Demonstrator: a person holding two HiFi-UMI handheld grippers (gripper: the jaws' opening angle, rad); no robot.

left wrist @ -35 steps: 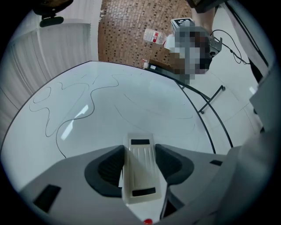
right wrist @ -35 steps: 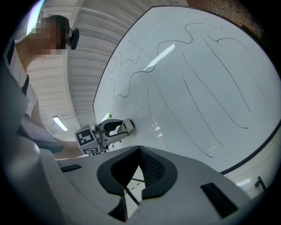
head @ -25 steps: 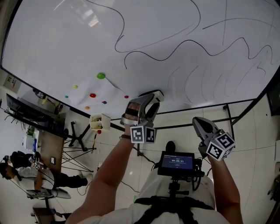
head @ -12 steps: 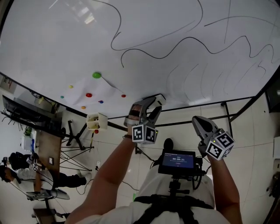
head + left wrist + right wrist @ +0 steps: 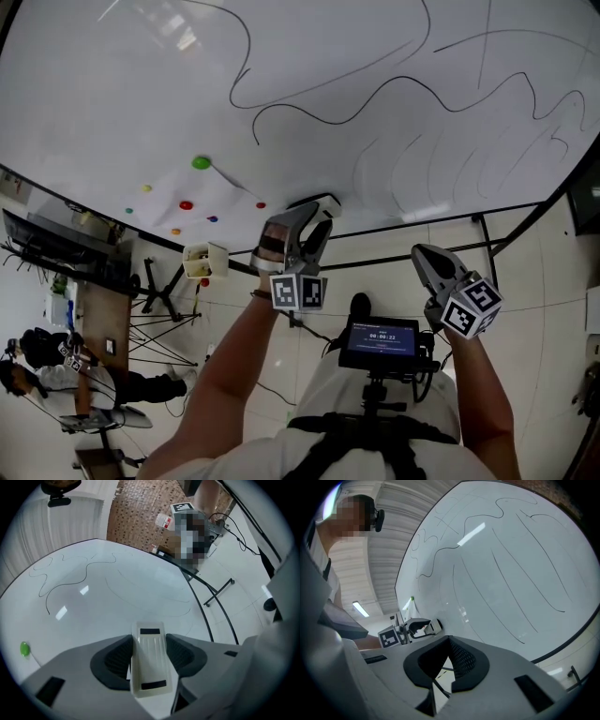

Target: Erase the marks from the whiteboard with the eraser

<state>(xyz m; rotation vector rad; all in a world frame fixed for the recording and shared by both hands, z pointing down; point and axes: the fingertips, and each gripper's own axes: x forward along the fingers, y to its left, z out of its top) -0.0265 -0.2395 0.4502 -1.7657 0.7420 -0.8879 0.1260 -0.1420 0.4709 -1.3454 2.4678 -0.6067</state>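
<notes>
**A:** How far along is the wiping?

**B:** Barely begun, by my reading. The whiteboard [image 5: 141,94] carries black marks across most of its width. A long wavy line [image 5: 375,98] runs through the middle, a big loop sits above it, and a set of fainter arcs [image 5: 422,159] fills the lower right. I can't pick out any patch that looks plainly wiped.

**A:** Where's the eraser?

**B:** The eraser [image 5: 150,660] is a pale block gripped lengthwise, and the left gripper [image 5: 311,217] is clamped on it with a pad against each long side. In the head view it is up at the board's lower edge, just below the faint arcs. Whether its face is actually touching the board, I can't tell from any view.

**A:** And the other hand?

**B:** The right gripper [image 5: 427,262] hangs lower, off the board and well apart from the eraser. Its own view shows its jaws drawn together with nothing between them, so it seems to have no part in this step.

**A:** So what's left?

**B:** Practically everything: the arcs nearest the eraser, then the wavy line and the loop higher up. The green magnet [image 5: 201,162] and the small coloured ones at lower left sit away from most of the marks, so they shouldn't get in the way.
</notes>
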